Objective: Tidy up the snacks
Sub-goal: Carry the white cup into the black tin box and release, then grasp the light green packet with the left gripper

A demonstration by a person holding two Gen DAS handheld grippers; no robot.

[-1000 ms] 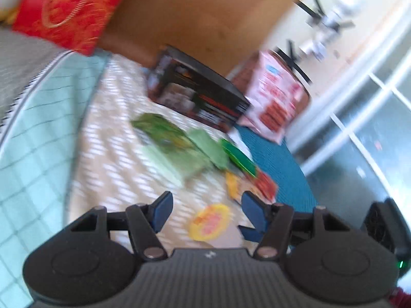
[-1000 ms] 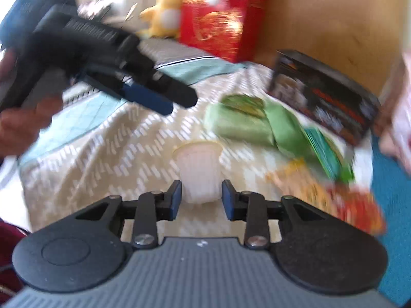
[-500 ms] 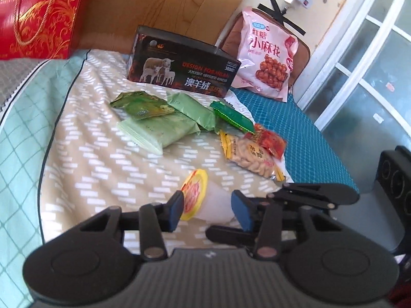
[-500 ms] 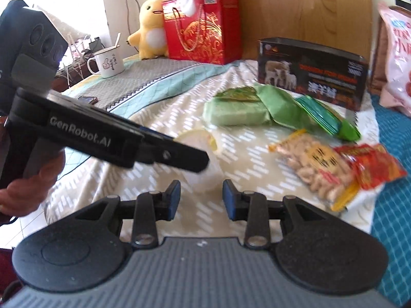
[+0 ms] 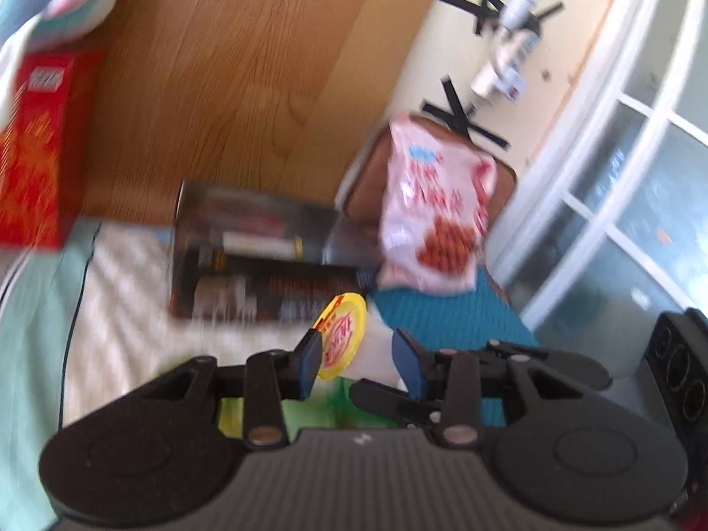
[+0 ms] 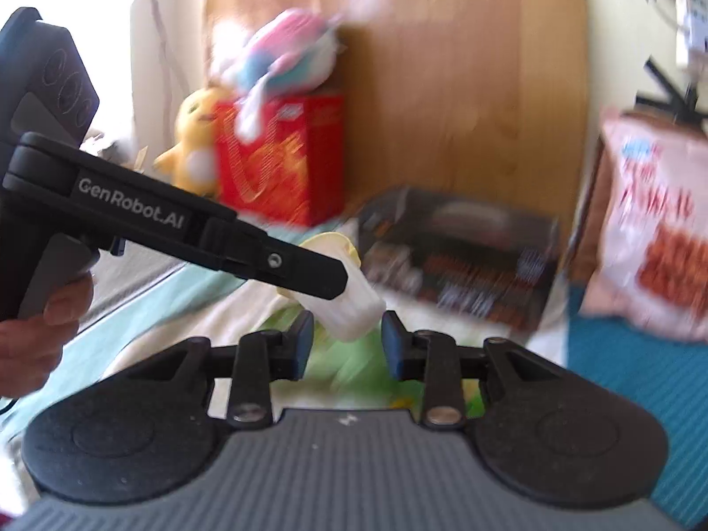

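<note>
Both views are smeared by motion blur, so the print on the dark box point(image 5: 261, 261) and the pink snack bag point(image 5: 436, 217) against the wooden headboard point(image 5: 248, 71) is unreadable, and green packets on the bed point(image 5: 124, 309) are mostly hidden behind the claws. The left claw point(image 5: 356, 356) has just been closing and grips the pale cup point(image 6: 349, 305) with the yellow lid point(image 5: 340, 336), lifted above the bed. The right claw point(image 6: 347, 343) has narrowed slightly around the cup's base; contact there is unclear.
</note>
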